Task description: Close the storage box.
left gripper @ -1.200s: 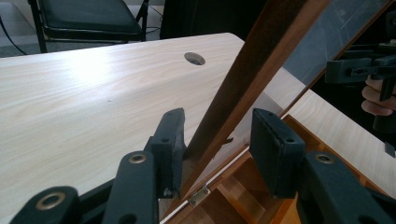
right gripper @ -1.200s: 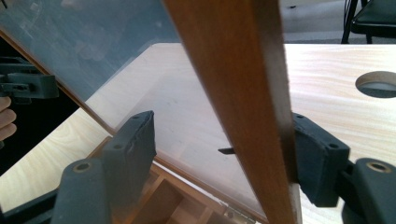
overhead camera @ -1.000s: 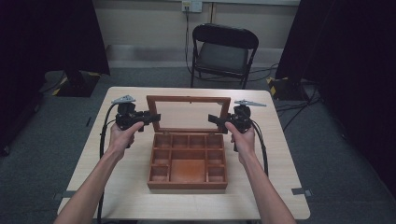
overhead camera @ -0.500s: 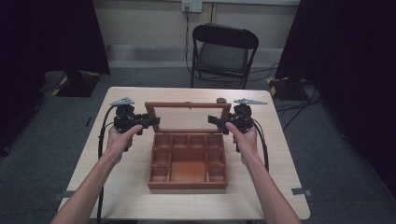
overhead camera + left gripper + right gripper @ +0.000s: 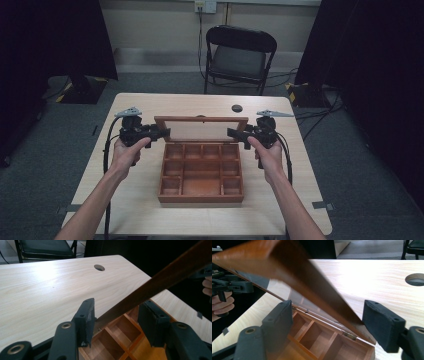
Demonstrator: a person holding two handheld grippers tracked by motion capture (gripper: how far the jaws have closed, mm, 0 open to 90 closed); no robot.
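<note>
Flanking the raised lid of the box.
Left gripper, jaws just opening, and right gripper both straddle the lid's ends, unclamped.

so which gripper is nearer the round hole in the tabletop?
Right. The right gripper sits at the right end of the raised lid, just below and beside the hole. The left gripper is at the lid's left end, across the box from the hole.
</note>
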